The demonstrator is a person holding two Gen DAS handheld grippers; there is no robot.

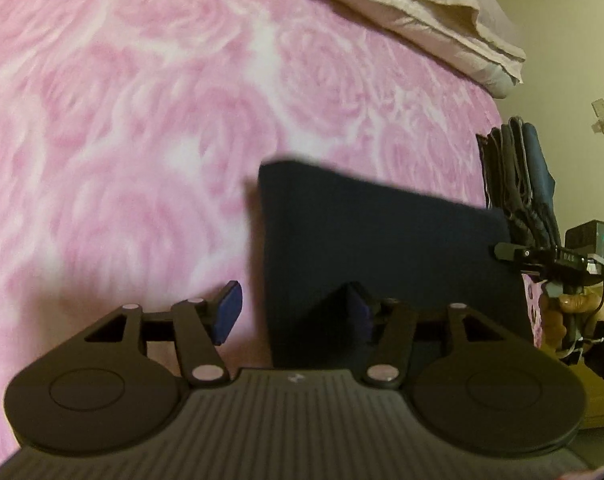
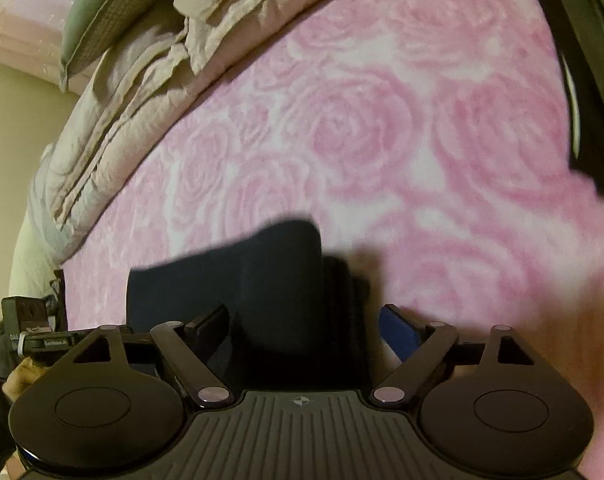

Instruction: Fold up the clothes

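Folded navy garment (image 1: 382, 248) flat on pink rose-print blanket (image 1: 141, 120), near front edge of bed. Left gripper (image 1: 293, 312) jaws apart, straddling garment's left edge. Right gripper (image 2: 310, 332) jaws also apart, w/ garment's right side between them. Beige comforter (image 2: 141, 92) bunched at far end.

Both wrist views close over bedspread (image 1: 141, 120)

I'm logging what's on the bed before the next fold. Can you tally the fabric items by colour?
Dark navy folded garment: 1
Pink rose-patterned blanket: 1
Beige bedding bunched at the far edge: 1
Green pillow: 1
Dark clothes pile, pieces too bunched to separate: 1
Total: 5
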